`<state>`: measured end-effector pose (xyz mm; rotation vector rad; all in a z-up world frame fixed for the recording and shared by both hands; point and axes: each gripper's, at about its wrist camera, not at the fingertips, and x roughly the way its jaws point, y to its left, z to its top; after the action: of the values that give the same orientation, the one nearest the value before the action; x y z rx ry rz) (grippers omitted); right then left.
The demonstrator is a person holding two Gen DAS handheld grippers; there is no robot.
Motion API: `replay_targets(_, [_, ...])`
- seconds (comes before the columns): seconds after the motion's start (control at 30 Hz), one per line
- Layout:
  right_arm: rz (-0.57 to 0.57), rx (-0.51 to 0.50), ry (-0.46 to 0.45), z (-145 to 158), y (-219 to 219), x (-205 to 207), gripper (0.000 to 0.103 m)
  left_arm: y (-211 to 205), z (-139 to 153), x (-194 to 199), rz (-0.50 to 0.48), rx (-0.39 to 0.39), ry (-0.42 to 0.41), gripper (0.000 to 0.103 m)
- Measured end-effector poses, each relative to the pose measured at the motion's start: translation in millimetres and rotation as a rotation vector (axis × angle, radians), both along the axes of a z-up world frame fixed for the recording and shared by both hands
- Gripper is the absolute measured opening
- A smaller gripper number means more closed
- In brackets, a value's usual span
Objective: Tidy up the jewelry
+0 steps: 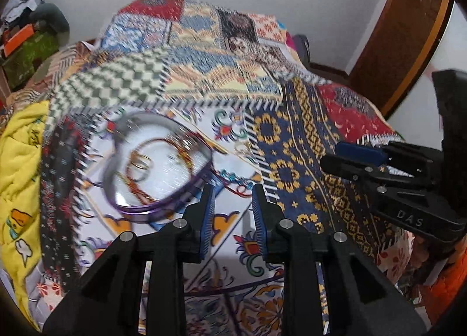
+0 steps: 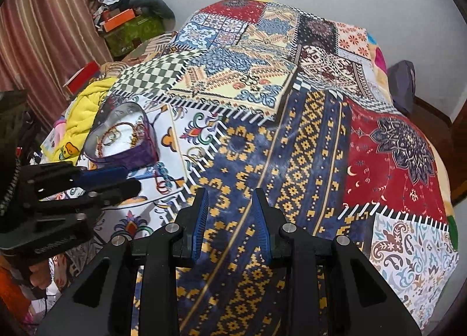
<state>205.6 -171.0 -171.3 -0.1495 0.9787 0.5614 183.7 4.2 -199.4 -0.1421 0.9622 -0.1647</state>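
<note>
- Left wrist view: my left gripper [image 1: 233, 207] stands narrowly parted and empty, just beside the purple jewelry box [image 1: 159, 160] holding bangles [image 1: 140, 165]. Risk: nudging the box rim could tip it. A loose turquoise piece [image 1: 233, 178] lies near the box, snaggable.
- Right wrist view: my right gripper [image 2: 230, 210] is narrow, empty, well apart from the jewelry box [image 2: 122, 137], over the quilt [image 2: 292, 146]. The yellow cloth [image 2: 84, 114] crowds the box's far side.

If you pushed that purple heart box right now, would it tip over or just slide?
Probably slide. The purple heart box looks low and wide, so tipping seems unlikely. The patchwork blanket under it is soft cloth, so it may drag and bunch rather than glide. The bangles lie loose inside and would likely rattle and shift.
</note>
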Motion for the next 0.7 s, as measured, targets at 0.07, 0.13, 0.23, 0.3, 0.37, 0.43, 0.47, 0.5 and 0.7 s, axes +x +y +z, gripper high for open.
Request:
replay_targets(0.07, [-0.004,0.003,0.01,-4,-4,2,0.028,-4,-8,6,-0.002,0.001,0.023,0.025])
replay_targets(0.13, [-0.005,0.0,0.021,-9,-6,6,0.028,-8,-16,13,0.004,0.001,0.046,0.029])
replay_targets(0.23, [0.0,0.001,0.027,-11,-6,9,0.028,-12,-25,20,0.009,0.008,0.061,0.039])
replay_targets(0.3, [0.008,-0.001,0.027,-11,-3,13,0.028,-13,-30,24,0.011,0.015,0.065,0.039])
replay_targets(0.37, [0.016,0.005,0.021,-10,1,16,0.028,-11,-34,27,0.03,0.005,0.06,0.039])
replay_targets(0.43, [0.02,0.013,0.017,-9,3,18,0.028,-9,-36,28,0.045,-0.017,0.048,0.039])
replay_targets(0.47, [0.019,0.019,0.016,-8,4,19,0.028,-9,-38,29,0.049,-0.023,0.045,0.038])
replay_targets(0.5, [0.018,0.025,0.017,-9,5,19,0.028,-10,-40,30,0.051,-0.02,0.04,0.036])
replay_targets(0.7, [0.017,0.03,0.033,-12,8,18,0.028,-19,-44,30,0.044,0.041,0.023,0.017])
